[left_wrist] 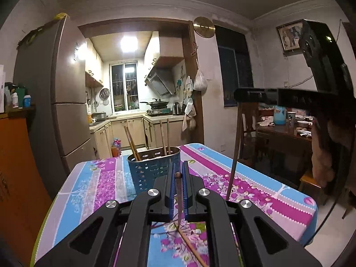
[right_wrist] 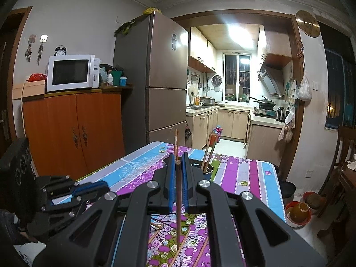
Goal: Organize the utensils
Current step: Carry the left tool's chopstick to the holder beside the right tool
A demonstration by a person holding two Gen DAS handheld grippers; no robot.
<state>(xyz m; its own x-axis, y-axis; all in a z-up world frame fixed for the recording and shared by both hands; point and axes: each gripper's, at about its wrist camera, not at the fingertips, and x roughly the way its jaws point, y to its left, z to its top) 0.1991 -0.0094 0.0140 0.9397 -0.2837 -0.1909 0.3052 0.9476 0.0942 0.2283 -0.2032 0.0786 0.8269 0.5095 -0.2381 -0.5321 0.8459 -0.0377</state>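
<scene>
My left gripper (left_wrist: 178, 173) is shut on a brown chopstick (left_wrist: 179, 200) that stands upright with its lower end on the table. Just beyond it stands a blue perforated utensil holder (left_wrist: 153, 166) with several chopsticks in it. My right gripper (right_wrist: 177, 162) is shut on another brown chopstick (right_wrist: 178, 200), also upright over the table; in the left wrist view this chopstick (left_wrist: 234, 155) hangs from the right gripper (left_wrist: 241, 95) at the right. The holder (right_wrist: 208, 170) is partly hidden behind the right fingers. The left gripper (right_wrist: 89, 189) shows at the lower left.
The table carries a floral purple and blue cloth (left_wrist: 255, 189). Loose chopsticks (right_wrist: 182, 247) lie on it near me. A fridge (right_wrist: 153, 77) and orange cabinet (right_wrist: 73, 129) stand left, a dining table (left_wrist: 287, 131) with dishes right, and bowls (right_wrist: 299, 211) on the floor.
</scene>
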